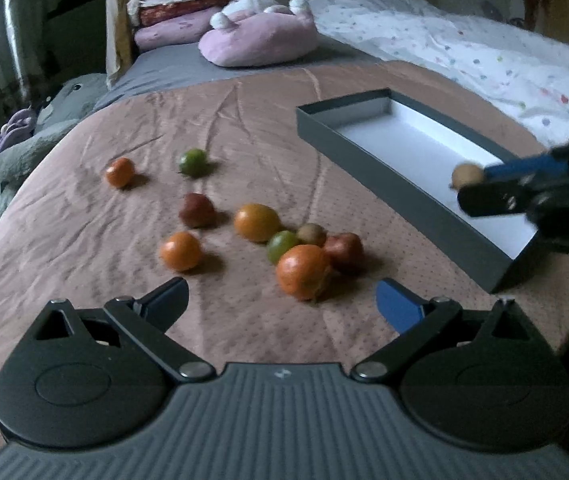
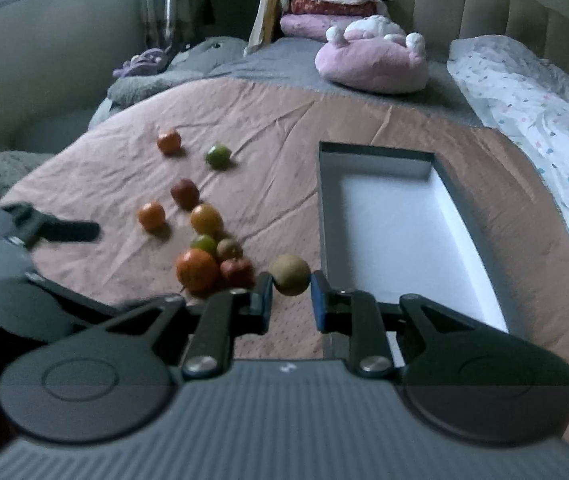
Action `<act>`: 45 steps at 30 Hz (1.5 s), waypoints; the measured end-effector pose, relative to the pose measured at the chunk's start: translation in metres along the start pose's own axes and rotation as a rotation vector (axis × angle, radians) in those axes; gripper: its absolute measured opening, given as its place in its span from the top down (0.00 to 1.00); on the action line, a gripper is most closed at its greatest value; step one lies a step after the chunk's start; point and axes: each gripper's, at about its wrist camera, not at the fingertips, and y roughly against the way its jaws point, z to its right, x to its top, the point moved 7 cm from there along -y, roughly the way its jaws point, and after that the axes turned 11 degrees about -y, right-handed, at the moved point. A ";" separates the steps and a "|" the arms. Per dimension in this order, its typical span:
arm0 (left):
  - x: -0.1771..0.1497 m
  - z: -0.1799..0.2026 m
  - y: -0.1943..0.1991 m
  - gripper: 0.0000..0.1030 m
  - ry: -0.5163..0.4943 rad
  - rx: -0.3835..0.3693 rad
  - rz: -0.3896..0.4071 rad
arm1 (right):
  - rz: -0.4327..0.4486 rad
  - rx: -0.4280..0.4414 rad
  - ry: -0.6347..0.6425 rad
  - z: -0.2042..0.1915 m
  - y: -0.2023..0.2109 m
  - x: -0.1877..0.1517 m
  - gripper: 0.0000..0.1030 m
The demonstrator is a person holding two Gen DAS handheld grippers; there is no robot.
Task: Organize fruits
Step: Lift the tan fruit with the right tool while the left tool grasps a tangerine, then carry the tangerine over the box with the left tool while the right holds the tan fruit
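Several fruits lie on the pink bedspread: oranges (image 1: 303,271), green limes (image 1: 193,162), dark red fruits (image 1: 197,210) and a brown kiwi (image 1: 311,233). A dark grey box (image 1: 368,152) with a white floor lies to the right; it also shows in the right wrist view (image 2: 326,208). My left gripper (image 1: 282,304) is open and empty, just in front of the nearest orange. My right gripper (image 2: 291,294) is shut on a brown kiwi (image 2: 290,274) and holds it beside the box's left wall; from the left wrist view this kiwi (image 1: 467,175) hangs over the box.
A pink plush toy (image 1: 258,42) and stacked cushions (image 1: 180,8) lie at the head of the bed. A white dotted duvet (image 1: 484,60) lies right of the box. Grey plush toys (image 1: 44,120) sit off the bed's left edge.
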 end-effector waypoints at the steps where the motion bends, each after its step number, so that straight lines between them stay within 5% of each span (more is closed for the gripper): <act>1: 0.001 0.005 -0.005 0.04 -0.003 -0.005 -0.004 | 0.004 0.004 -0.001 0.000 0.003 0.000 0.77; 6: 0.001 0.016 -0.032 0.31 0.008 -0.020 -0.057 | 0.012 0.015 0.002 0.001 0.015 -0.001 0.77; 18: 0.001 0.006 -0.053 0.58 0.069 -0.037 -0.101 | 0.013 0.022 -0.032 0.009 0.025 -0.004 0.77; 32: -0.005 -0.007 -0.040 0.59 0.099 0.002 -0.117 | 0.024 -0.057 -0.057 0.034 0.005 -0.004 0.77; 45: 0.000 -0.007 -0.029 0.59 0.103 -0.004 -0.095 | -0.128 -0.071 -0.175 0.059 -0.046 -0.031 0.77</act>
